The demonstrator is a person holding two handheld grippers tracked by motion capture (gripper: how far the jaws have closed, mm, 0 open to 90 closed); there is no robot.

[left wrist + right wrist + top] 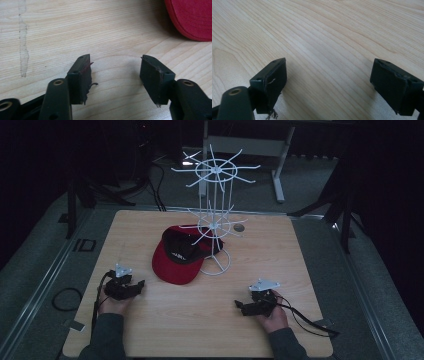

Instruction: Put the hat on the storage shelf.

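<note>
Overhead, a red cap (176, 262) lies mid-tabletop (150, 320) against the foot of a white wire rack (215, 220), while the left tongs (131, 289) and right tongs (246, 307) rest apart near the near edge. Along the left tongs (116, 72), the jaws stand open over bare wood, the cap's brim (192, 20) just ahead. Along the right tongs (328, 80), the jaws gape wide, holding nothing.

Red cap (176, 261) with black lining, upside down, against white wire rack's (215, 215) base.
</note>
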